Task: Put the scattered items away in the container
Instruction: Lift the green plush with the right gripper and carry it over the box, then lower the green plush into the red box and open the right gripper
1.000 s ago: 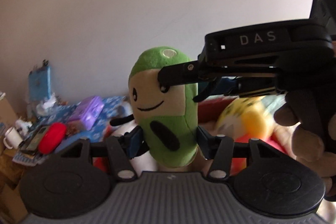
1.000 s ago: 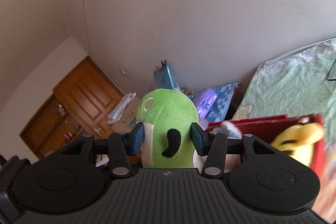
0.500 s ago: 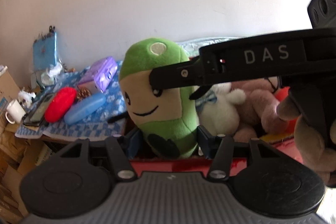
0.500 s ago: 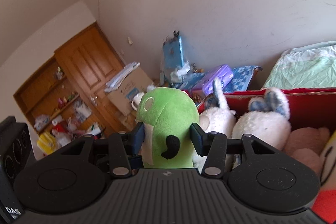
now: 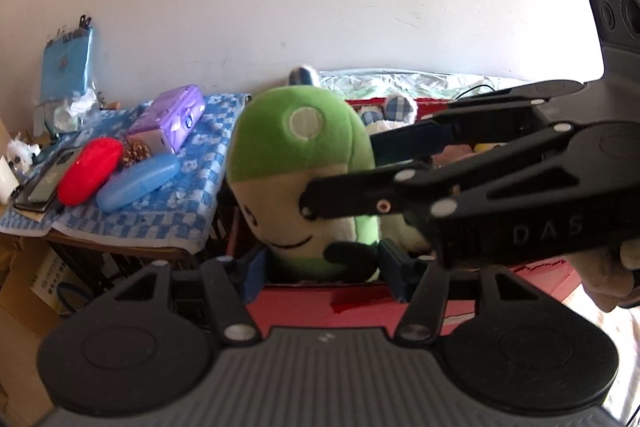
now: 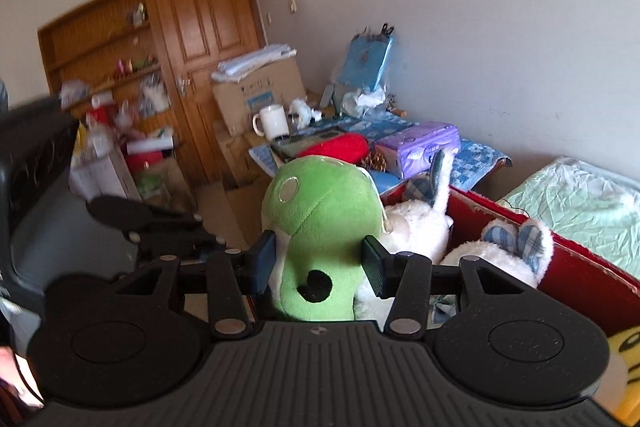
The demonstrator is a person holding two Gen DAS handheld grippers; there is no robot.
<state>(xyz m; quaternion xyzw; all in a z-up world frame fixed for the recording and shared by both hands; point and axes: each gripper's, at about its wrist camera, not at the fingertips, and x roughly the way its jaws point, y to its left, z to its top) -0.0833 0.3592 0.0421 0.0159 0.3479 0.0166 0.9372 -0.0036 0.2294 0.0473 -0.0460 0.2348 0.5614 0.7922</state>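
My right gripper point(image 6: 318, 263) clamped the green plush point(image 6: 320, 227) over the red box's point(image 6: 580, 267) corner while the left gripper point(image 5: 318, 267), jaws just widening, seemingly let go; next I'd release it inside.

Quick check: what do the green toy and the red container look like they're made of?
Green toy: soft plush fabric, matte and fuzzy, with a stitched seam and embroidered face. Red container: probably cardboard, going by its thin, flat, matte walls and slightly frayed edge.
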